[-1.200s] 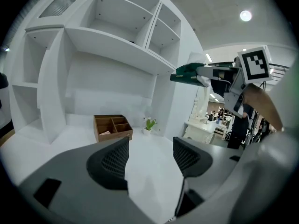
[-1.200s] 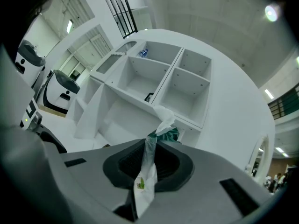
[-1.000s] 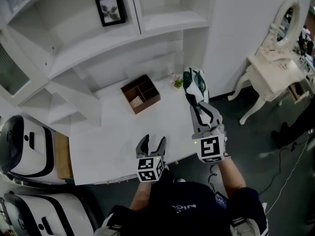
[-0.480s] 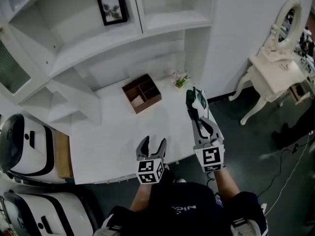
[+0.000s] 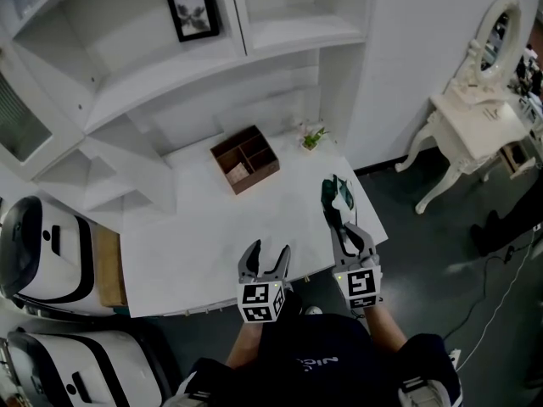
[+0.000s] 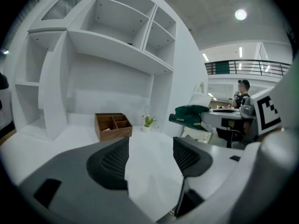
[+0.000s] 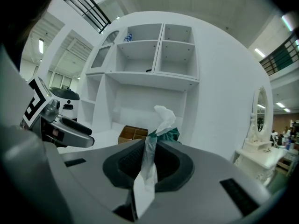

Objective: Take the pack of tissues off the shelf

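Observation:
The pack of tissues is green and white and hangs off the shelf, over the right part of the white table. My right gripper is shut on its thin white edge, which runs up between the pads in the right gripper view, with the green body beyond. In the left gripper view the pack floats to the right at about jaw height. My left gripper stays by the table's near edge, open, with only bare tabletop showing between the fingers.
A brown wooden organiser box and a small potted plant stand at the table's back, under white shelves holding a framed picture. A white dressing table is at the right. White machines stand at the left.
My right gripper has come down and back toward me with the tissue pack, from beside the plant to over the table's near right part. The left gripper has stayed put.

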{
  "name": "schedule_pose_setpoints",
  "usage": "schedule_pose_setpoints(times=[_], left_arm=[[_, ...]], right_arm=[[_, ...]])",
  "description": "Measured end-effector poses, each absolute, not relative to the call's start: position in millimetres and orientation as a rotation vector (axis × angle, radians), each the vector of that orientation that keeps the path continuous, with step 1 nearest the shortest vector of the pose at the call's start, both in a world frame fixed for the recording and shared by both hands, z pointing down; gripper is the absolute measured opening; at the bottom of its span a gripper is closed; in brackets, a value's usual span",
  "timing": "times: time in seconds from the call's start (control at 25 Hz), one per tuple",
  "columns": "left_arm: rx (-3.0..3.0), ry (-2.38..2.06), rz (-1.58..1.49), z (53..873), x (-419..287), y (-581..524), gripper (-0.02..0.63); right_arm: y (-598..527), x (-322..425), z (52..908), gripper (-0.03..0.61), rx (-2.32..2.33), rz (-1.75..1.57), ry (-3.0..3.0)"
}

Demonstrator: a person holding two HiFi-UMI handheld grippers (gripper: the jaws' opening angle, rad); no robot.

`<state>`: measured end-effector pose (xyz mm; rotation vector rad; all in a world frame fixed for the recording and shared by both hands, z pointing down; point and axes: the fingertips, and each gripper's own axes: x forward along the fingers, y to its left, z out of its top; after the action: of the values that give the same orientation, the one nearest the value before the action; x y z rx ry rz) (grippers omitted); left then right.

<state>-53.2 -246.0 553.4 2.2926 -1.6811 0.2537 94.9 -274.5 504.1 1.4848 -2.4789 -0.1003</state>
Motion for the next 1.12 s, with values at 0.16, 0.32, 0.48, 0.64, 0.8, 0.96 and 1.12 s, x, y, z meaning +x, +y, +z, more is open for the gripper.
schedule_pose_setpoints(times=[0.16,0.32,0.48,0.64,0.8,0.96,1.12], left_arm=[[2.274,-1.686,0.269,561,-56,-239,0.295],[2.261,-1.686,0.292,569,-57,-234,0.295],[2.261,-1.693,0.294,569,-57,-235,0.295],[2.24,-1.701,0.301,570,-57,-236,0.295],[2.251,-1.678,0.295,571,-54,-234,0.277],[2.246,-1.679,0.29,572,-53,-233,0.163],[2.231,-1.701,0.259,570,-57,-232,0.006]], right_arm=[[-265,98,528,0.048,1.498,-0.031,-2.457],[-257,102,549,0.048,1.481,0.018,-2.415],[-257,102,550,0.048,1.481,0.015,-2.411],[-256,102,549,0.048,1.472,0.01,-2.423],[-255,100,549,0.048,1.46,0.007,-2.439],[-257,100,547,0.048,1.459,0.007,-2.455],[-258,101,544,0.049,1.464,0.007,-2.465]])
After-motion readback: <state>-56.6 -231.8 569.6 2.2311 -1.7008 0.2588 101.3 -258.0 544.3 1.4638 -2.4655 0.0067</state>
